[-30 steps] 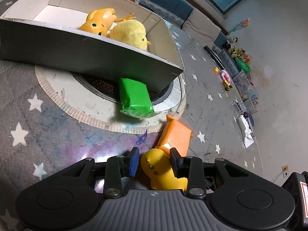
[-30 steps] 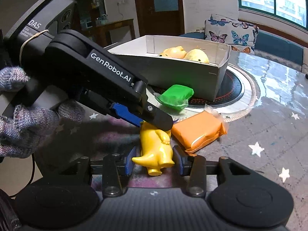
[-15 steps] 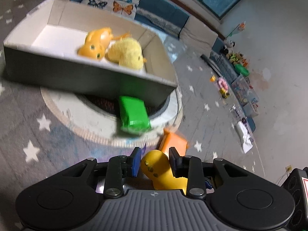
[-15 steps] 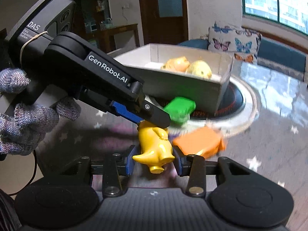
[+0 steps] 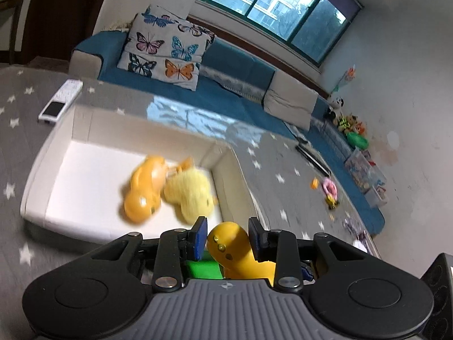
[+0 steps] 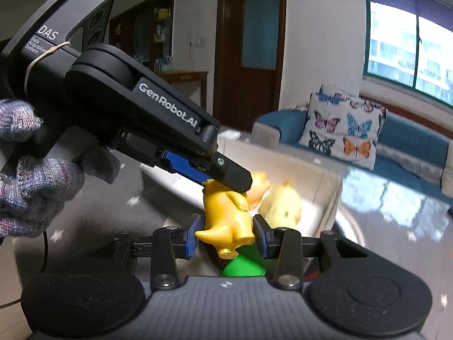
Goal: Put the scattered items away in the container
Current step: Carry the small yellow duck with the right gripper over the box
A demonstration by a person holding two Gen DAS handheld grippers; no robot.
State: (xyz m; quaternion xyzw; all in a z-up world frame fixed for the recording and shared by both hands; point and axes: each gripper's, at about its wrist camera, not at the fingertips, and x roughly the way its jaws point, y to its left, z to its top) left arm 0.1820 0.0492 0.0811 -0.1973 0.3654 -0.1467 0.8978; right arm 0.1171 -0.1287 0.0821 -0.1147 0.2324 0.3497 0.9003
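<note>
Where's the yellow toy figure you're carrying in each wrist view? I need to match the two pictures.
Left wrist view: the yellow toy figure sits bottom centre, its head between the left gripper fingers.
Right wrist view: the same toy is at lower centre, its body clamped by the right gripper, its head under the left gripper's fingers.
Shared landmark: the butterfly cushion on the blue sofa behind the white box.

Both tools [image 6: 226,238] clamp yellow toy [image 6: 226,215].
</note>
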